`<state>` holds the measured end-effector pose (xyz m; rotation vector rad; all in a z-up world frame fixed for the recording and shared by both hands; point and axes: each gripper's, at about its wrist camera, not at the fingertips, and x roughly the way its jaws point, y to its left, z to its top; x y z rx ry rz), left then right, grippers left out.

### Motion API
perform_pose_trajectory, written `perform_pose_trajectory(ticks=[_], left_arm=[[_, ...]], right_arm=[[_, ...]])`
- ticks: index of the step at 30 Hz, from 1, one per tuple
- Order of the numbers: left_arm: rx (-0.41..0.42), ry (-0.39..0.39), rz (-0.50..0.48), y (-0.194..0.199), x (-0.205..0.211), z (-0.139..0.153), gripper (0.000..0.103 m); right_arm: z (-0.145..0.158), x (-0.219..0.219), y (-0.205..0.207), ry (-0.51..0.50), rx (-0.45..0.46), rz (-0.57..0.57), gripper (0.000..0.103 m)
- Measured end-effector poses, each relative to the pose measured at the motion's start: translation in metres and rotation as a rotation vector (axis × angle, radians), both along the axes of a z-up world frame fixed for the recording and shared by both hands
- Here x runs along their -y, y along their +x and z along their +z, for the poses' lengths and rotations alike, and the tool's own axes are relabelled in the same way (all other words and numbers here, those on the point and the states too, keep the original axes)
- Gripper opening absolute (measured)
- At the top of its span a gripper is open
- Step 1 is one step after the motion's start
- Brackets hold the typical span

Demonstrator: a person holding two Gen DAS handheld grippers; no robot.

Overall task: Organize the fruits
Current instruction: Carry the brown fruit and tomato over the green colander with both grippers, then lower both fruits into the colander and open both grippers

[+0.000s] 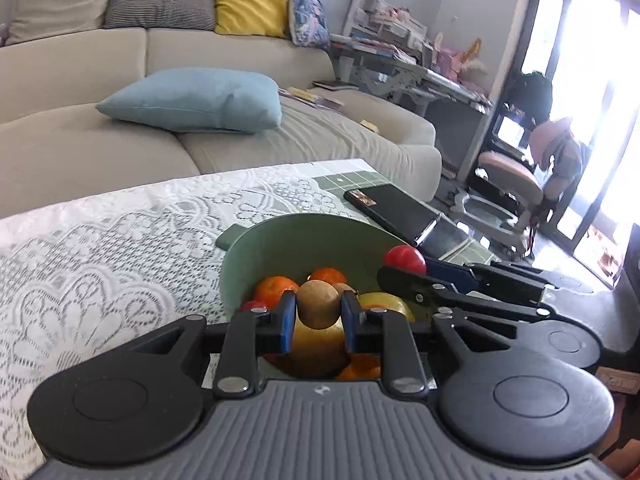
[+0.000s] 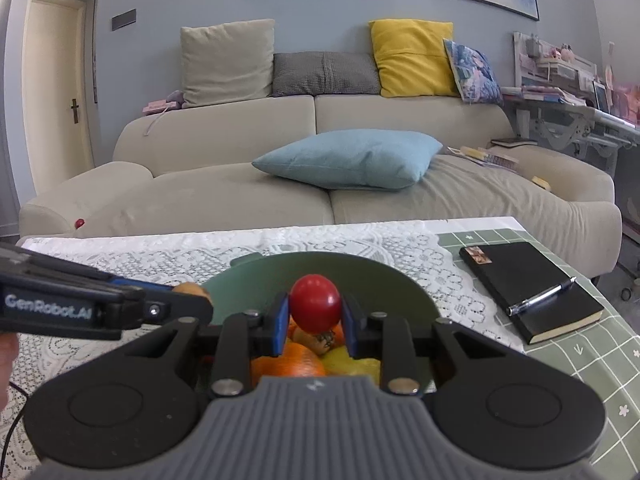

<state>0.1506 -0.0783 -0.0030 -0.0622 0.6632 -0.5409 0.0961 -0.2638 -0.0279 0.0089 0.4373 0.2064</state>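
- Here, 2 claws hang over the green bowl [image 2: 384,280], each carrying 1 small fruit; the bowl sits on the lace cloth [image 1: 100,248] of the table, so the fruits are evidently being gathered into 1 container.
- The left claw [image 1: 319,308] is clamped narrow on a round brown fruit [image 1: 319,306]; its blue pads press the fruit's 2 sides, which keeps a smooth ball from rolling out while the claw tilts downward above the bowl.
- The right claw [image 2: 315,316] is pinched on a red fruit [image 2: 315,302] in the same way, poised over the bowl's middle; in the left view it reaches in from the right, just beside the left claw.
- Inside the bowl lie oranges [image 1: 276,290] and a yellow fruit [image 1: 386,304], piled together; the pile is probably why both claws hold high rather than low.
- A black notebook [image 2: 532,292] with a pen [image 2: 540,294] rests on the green mat [image 2: 580,360], well apart from the bowl; it seems outside the task.
- Judging by this, releasing is the next need; dropping onto the heap risks a roll-off.
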Motion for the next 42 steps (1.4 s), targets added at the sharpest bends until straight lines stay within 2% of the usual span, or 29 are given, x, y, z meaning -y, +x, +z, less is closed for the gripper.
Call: perform_pose_trajectory(ticks=[6, 9, 16, 24, 28, 31, 35, 37, 39, 42], left_arm=[[-0.026, 0.058, -0.006, 0.023, 0.011, -0.006, 0.026], [-0.034, 0.079, -0.005, 0.031, 0.015, -0.009, 0.026], [-0.063, 0.084, -0.010, 0.048, 0.020, -0.017, 0.026], [-0.098, 0.092, -0.023, 0.063, 0.024, -0.032, 0.026], [-0.084, 0.094, -0.023, 0.062, 0.024, -0.033, 0.027], [-0.078, 0.088, -0.012, 0.061, 0.021, -0.032, 0.035], [-0.087, 0.025, -0.004, 0.058, 0.011, -0.028, 0.050], [-0.078, 0.019, 0.013, 0.054, 0.008, -0.026, 0.053], [-0.067, 0.009, 0.029, 0.050, 0.004, -0.021, 0.053], [-0.041, -0.018, 0.044, 0.040, -0.003, -0.010, 0.059]], right_arm=[[-0.003, 0.009, 0.017, 0.053, -0.033, 0.002, 0.024], [-0.002, 0.007, 0.026, 0.049, -0.047, 0.006, 0.024], [-0.002, 0.004, 0.049, 0.008, -0.072, -0.007, 0.024], [-0.009, 0.007, 0.061, 0.009, -0.115, -0.004, 0.024], [-0.013, 0.007, 0.067, 0.013, -0.142, 0.003, 0.024], [-0.017, 0.009, 0.069, 0.024, -0.160, 0.003, 0.025], [-0.016, 0.011, 0.068, 0.050, -0.151, -0.006, 0.026], [-0.015, 0.012, 0.067, 0.063, -0.146, 0.000, 0.026], [-0.014, 0.012, 0.065, 0.074, -0.136, 0.000, 0.036], [-0.010, 0.014, 0.062, 0.098, -0.106, 0.006, 0.040]])
